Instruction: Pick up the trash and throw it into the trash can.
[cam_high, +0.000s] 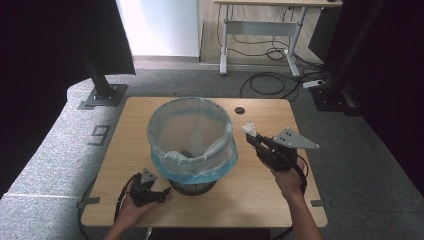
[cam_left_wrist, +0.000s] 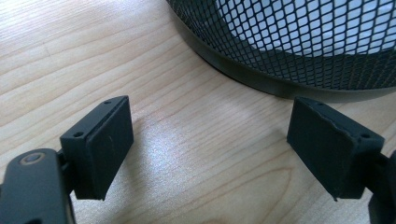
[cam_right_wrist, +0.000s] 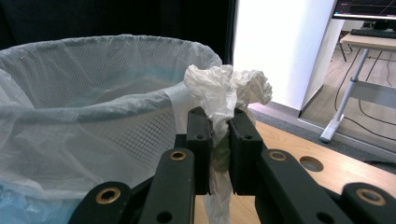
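Observation:
A black mesh waste bin (cam_high: 192, 145) lined with a pale blue plastic bag stands in the middle of the wooden table (cam_high: 135, 120). My right gripper (cam_high: 251, 136) is to the right of the bin, raised near rim height, shut on a crumpled white paper wad (cam_high: 248, 128). In the right gripper view the paper wad (cam_right_wrist: 229, 91) bulges above the closed jaws, with the bin's lined rim (cam_right_wrist: 107, 107) just behind and to the left. My left gripper (cam_high: 161, 194) rests low at the bin's front left. Its jaws stand open over bare wood (cam_left_wrist: 205, 140), facing the bin's mesh base (cam_left_wrist: 289, 60).
A round cable hole (cam_high: 240, 109) sits in the table near its far edge. A desk frame (cam_high: 260, 30) and loose floor cables (cam_high: 280, 80) lie beyond the table. Dark stands flank it at the left (cam_high: 102, 90) and right (cam_high: 340, 90).

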